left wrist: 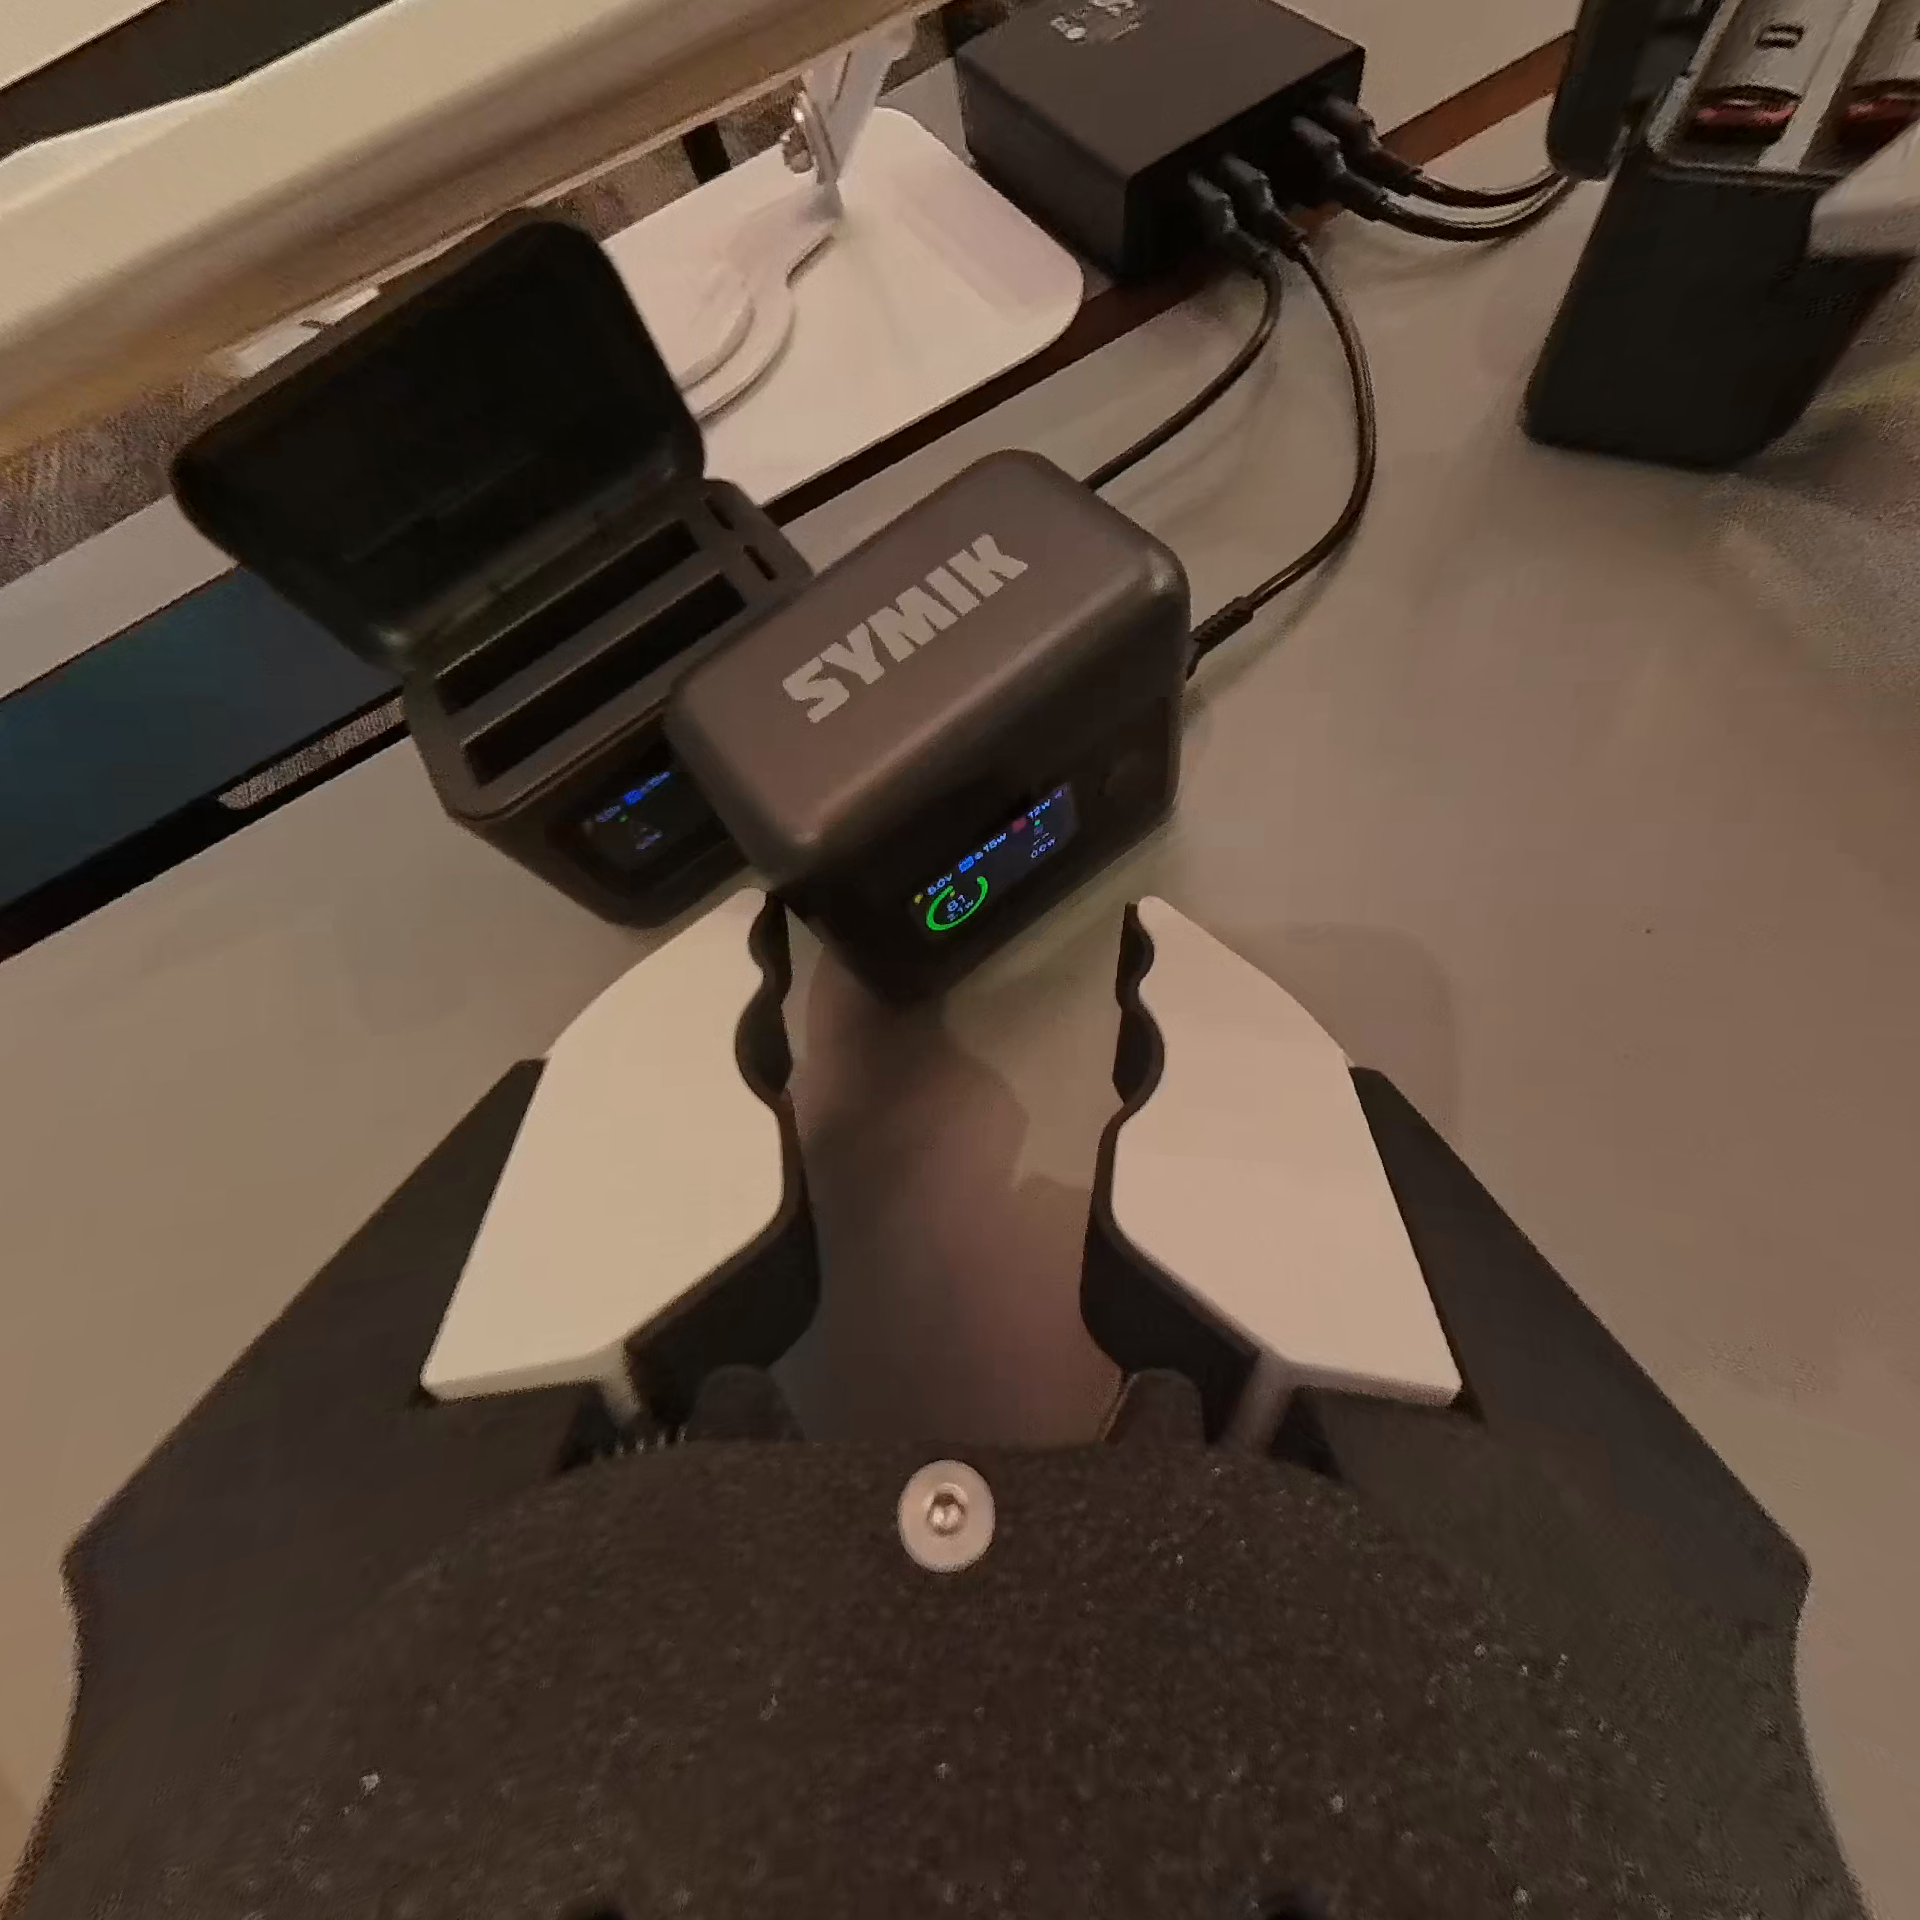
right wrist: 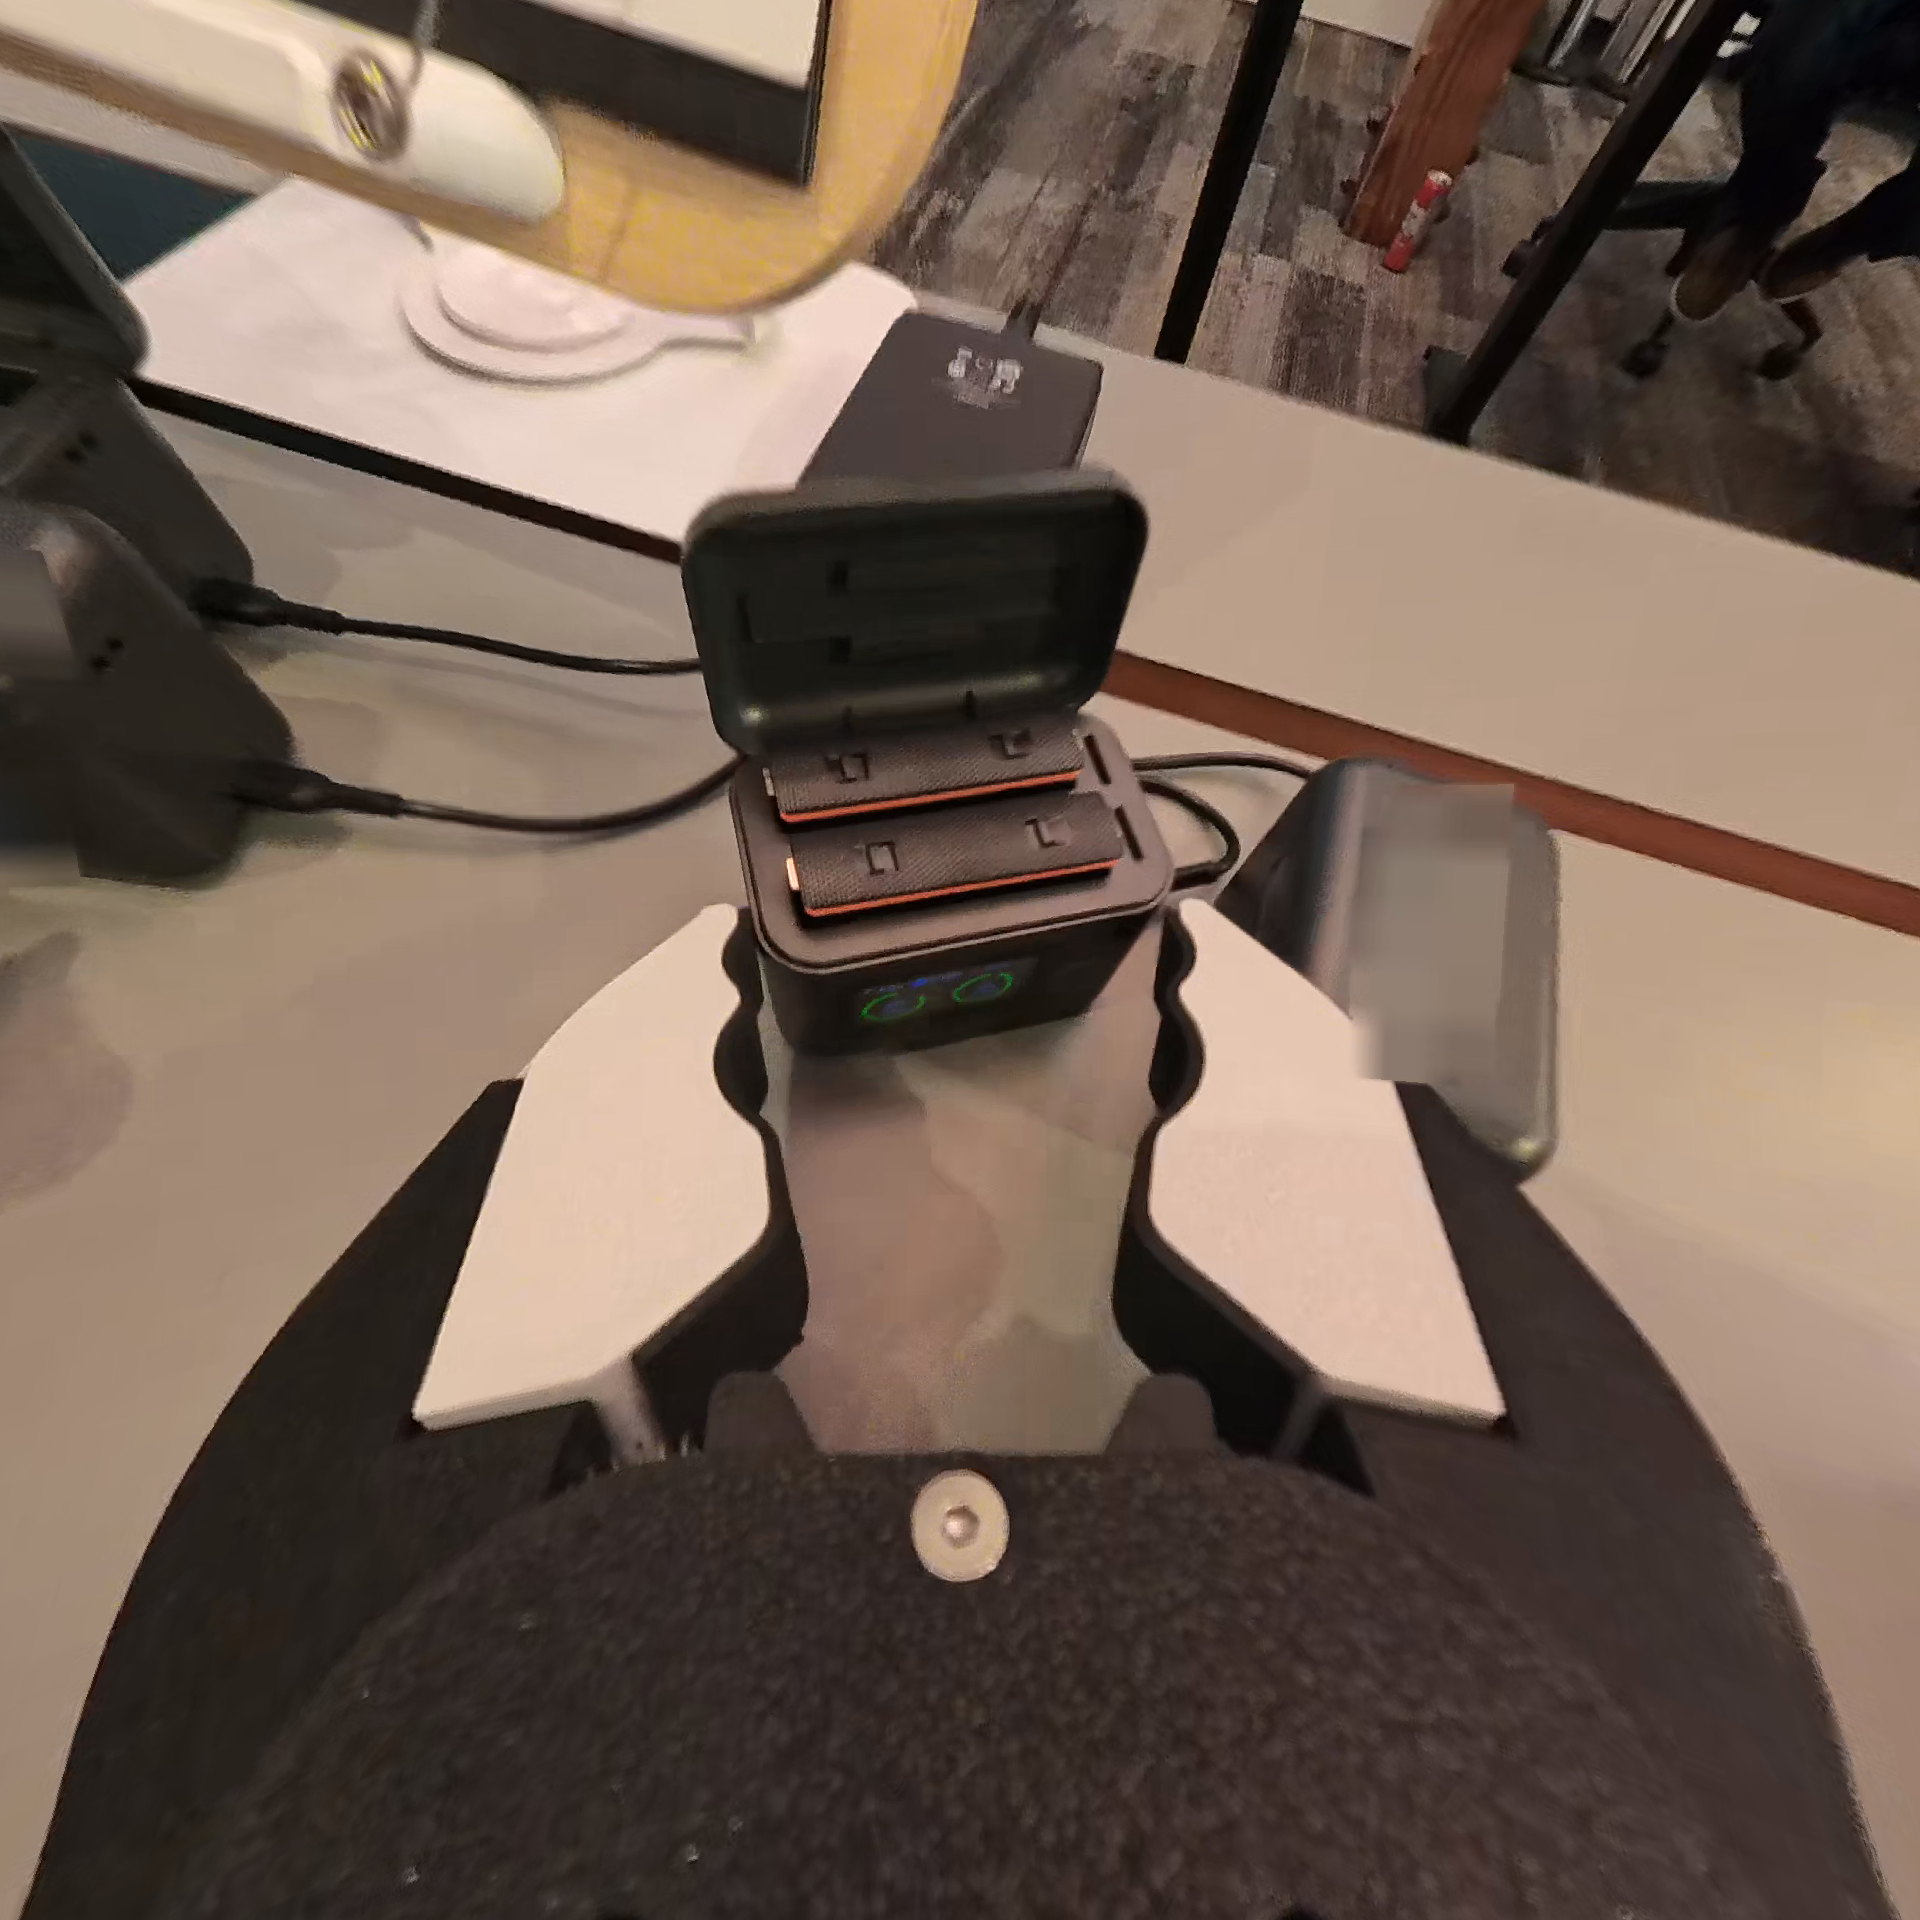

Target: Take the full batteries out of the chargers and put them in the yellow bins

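Note:
In the left wrist view my left gripper (left wrist: 956,935) is open and empty. A closed dark grey charger (left wrist: 935,717) with a lit screen sits just ahead, its front corner between the fingertips. Behind it on the left, an open charger (left wrist: 582,675) shows two empty slots. In the right wrist view my right gripper (right wrist: 956,935) is open, its fingertips on either side of the front of an open charger (right wrist: 945,935). That charger holds two black batteries with orange edges, a rear battery (right wrist: 925,774) and a front battery (right wrist: 951,857). Its screen shows two green rings.
A black power hub (left wrist: 1153,114) with several cables stands at the back; it also shows in the right wrist view (right wrist: 945,416). Another charger (left wrist: 1714,270) is at the far right. A closed charger (right wrist: 1455,935) lies right of my right gripper. A blurred yellowish curved object (right wrist: 727,208) hangs overhead.

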`<state>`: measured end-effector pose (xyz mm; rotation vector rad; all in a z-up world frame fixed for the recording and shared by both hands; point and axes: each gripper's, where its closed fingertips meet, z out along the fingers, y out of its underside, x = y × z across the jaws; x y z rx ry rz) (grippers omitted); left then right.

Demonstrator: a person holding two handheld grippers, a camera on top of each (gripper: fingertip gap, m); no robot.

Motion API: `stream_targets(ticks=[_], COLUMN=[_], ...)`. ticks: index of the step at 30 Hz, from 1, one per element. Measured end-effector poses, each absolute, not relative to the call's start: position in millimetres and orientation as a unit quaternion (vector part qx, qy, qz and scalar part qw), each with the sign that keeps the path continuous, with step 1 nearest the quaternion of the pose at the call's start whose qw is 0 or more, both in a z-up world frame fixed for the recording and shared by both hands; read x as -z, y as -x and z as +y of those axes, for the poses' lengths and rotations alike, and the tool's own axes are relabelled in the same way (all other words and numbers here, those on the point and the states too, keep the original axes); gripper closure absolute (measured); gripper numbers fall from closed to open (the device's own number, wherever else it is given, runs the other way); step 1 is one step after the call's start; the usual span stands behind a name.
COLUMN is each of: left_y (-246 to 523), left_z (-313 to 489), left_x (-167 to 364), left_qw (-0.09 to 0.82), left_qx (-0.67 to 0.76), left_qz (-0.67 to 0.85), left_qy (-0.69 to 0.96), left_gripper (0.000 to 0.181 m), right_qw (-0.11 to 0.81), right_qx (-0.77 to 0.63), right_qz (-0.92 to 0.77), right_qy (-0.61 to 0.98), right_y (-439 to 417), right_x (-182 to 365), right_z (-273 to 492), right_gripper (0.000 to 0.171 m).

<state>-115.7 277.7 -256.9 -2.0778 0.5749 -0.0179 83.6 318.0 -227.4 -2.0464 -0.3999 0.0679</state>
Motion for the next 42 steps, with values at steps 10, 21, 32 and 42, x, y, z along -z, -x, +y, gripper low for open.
stream_targets(ticks=[10,21,32,42], left_y=[66,60,249,321], left_z=[269,210,139,76], left_x=[258,162,114,220], left_qw=[0.474,0.563,0.417,0.098], left_qx=[0.015,0.115,-0.067,-0.14], left_qz=[0.323,0.312,0.355,0.474], left_qy=[0.819,0.757,0.834,0.864], left_gripper=[0.122,0.161,0.172,0.16], right_qw=[0.608,0.788,0.799,0.78], right_qx=[-0.073,-0.077,-0.071,-0.074], right_qz=[-0.138,-0.118,-0.186,-0.208], right_qy=[0.779,0.599,0.568,0.585], right_y=[-77,-89,-59,-49], right_x=[150,59,56,69], right_z=[309,275,262,265], right_gripper=[0.103,0.109,0.117,0.122])
